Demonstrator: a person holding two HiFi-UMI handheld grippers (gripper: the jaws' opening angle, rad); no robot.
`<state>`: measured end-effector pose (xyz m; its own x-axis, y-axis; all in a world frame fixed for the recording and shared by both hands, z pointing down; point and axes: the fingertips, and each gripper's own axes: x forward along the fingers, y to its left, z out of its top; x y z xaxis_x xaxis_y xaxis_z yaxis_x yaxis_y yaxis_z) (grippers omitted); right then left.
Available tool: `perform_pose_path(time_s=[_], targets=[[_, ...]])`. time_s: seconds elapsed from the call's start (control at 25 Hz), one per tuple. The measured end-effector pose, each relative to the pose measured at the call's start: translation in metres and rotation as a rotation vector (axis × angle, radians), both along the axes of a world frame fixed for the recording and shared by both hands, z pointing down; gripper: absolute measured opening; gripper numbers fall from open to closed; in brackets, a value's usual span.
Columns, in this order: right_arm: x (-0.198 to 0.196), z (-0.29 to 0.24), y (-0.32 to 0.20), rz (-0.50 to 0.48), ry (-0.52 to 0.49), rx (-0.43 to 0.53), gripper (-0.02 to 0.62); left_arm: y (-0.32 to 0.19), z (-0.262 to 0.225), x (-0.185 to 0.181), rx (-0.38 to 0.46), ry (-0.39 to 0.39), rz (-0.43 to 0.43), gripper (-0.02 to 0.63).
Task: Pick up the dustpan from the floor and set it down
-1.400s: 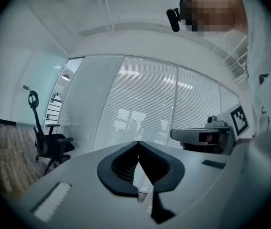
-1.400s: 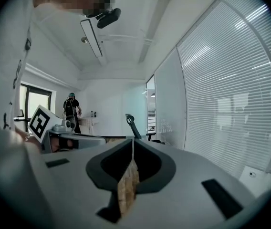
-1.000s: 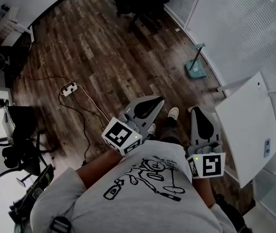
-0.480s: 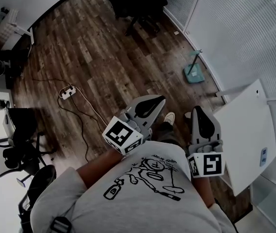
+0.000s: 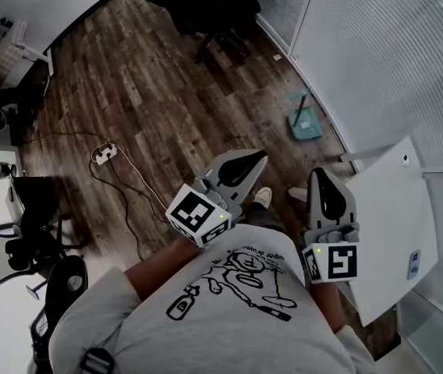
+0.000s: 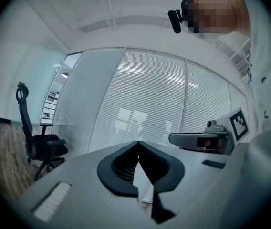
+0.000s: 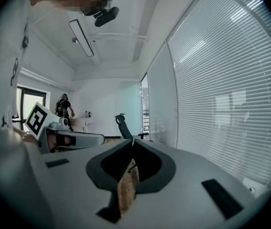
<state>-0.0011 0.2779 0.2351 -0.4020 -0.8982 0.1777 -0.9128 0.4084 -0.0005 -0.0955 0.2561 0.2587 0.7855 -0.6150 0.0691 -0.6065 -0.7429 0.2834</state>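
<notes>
The teal dustpan (image 5: 304, 124) stands on the wooden floor beside the glass wall, its thin handle upright. It is well ahead of both grippers and nothing touches it. My left gripper (image 5: 257, 157) is held out level in front of the person's body, its jaws meeting at the tips (image 6: 138, 143) with nothing between them. My right gripper (image 5: 320, 174) is beside it on the right, also shut and empty (image 7: 132, 140). The dustpan does not show in either gripper view.
A white table (image 5: 393, 224) stands close on the right, by the blinds-covered glass wall (image 5: 377, 45). A black office chair (image 5: 214, 6) is ahead. A power strip (image 5: 103, 153) with a trailing cable lies to the left, and more chairs (image 5: 26, 244) further left. A person (image 7: 64, 106) stands far off.
The person and both grippers have advanced across the floor towards the dustpan and the black chair. The floor and power strip have slid down the head view. Both jaws stay shut.
</notes>
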Motion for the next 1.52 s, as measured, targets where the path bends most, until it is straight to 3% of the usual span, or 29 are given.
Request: perform_pose_path(time_s=[0.8, 1.52], targets=[[0.102, 0.021, -0.067, -0.019, -0.006, -0.036, 0.012, -0.067, 0.012, 0.098, -0.021, 0.002, -0.036, 0.002], [0.107, 0.029, -0.14, -0.017, -0.009, -0.055, 0.012, -0.143, 0.017, 0.102, -0.034, -0.02, -0.026, 0.002]])
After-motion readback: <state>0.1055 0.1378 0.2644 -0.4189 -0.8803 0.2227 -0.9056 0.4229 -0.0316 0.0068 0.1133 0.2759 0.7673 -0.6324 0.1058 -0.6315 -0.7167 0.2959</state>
